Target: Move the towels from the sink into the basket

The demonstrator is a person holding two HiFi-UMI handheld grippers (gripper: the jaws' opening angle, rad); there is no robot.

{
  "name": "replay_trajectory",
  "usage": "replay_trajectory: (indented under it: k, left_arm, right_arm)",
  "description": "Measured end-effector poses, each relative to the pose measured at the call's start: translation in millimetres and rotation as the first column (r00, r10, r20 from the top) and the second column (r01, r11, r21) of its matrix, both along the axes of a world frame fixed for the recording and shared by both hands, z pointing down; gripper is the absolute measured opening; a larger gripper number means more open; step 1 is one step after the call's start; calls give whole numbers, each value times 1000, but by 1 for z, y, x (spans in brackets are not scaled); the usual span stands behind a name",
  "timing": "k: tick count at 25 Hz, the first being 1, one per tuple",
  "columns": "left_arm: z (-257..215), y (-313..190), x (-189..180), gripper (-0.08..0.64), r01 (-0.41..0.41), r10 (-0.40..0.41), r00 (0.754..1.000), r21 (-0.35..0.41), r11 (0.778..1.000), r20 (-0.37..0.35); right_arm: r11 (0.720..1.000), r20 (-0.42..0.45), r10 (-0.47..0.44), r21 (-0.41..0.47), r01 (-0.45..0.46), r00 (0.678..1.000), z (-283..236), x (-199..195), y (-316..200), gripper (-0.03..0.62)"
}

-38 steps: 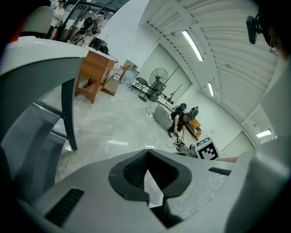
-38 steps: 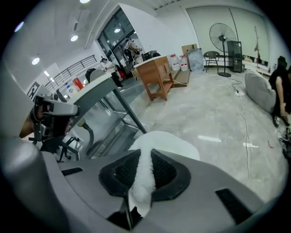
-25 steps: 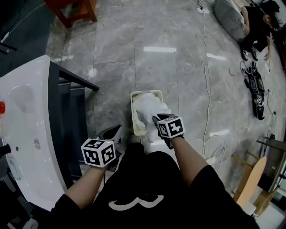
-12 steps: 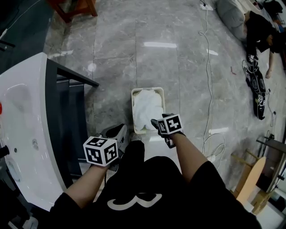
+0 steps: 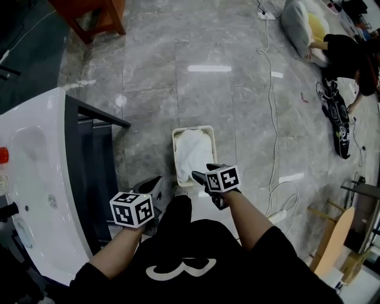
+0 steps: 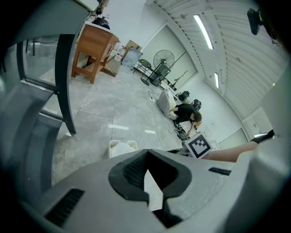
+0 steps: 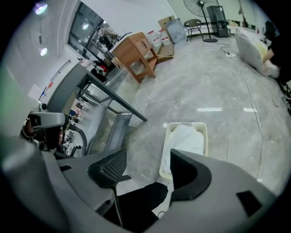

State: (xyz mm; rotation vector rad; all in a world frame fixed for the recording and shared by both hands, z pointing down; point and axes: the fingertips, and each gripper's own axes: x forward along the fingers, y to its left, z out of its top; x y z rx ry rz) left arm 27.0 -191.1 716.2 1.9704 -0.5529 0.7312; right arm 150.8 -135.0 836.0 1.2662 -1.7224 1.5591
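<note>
The cream basket (image 5: pixel 176 155) stands on the grey floor ahead of my knees, with a white towel (image 5: pixel 192 149) heaped inside. In the right gripper view the towel (image 7: pixel 185 138) droops over the near rim of the basket (image 7: pixel 205 136). My right gripper (image 5: pixel 203 173) hovers just short of that rim. Its jaws have just been opening and now stand open (image 7: pixel 145 169) with nothing between them. My left gripper (image 5: pixel 151 185) hangs lower left by the sink's frame, shut (image 6: pixel 148 159) and holding nothing. The white sink (image 5: pixel 35 172) at the left shows no towel.
A dark metal frame (image 5: pixel 95 166) carries the sink. A wooden table (image 5: pixel 95 12) stands far left. A white cable (image 5: pixel 273 89) trails across the floor at the right. A person (image 5: pixel 344 47) sits on the floor far right beside a cushion (image 5: pixel 300 24).
A second ago the right gripper held the towel bunched above the basket. The towel has since dropped into the basket, and the gripper has drawn back toward me. The left gripper stayed put.
</note>
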Motion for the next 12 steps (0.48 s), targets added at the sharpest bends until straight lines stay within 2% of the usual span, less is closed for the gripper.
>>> replay_trajectory:
  k: [3,6,10,12]
  left_arm:
    - [-13,-4,-2,6,-6,6,1000,7,1000,5]
    - [-41,-12,6,5,-27,27,999,35,999,-25]
    - [-94,-31,24,5,-11,16,997,62,998,-81]
    - [-118,-36,31,5,-6,14,993,71,997,-114]
  right_arm:
    - [997,44,43,61,-46,998,-32,-5,-5,279]
    - [982,153,100,145,-123,983,-87,-12,-20,276]
    - [932,299,101,304,-196,949,-190,-9,-50,260]
    - [906,331,101,360,-224,938,-230,-2,-60,190]
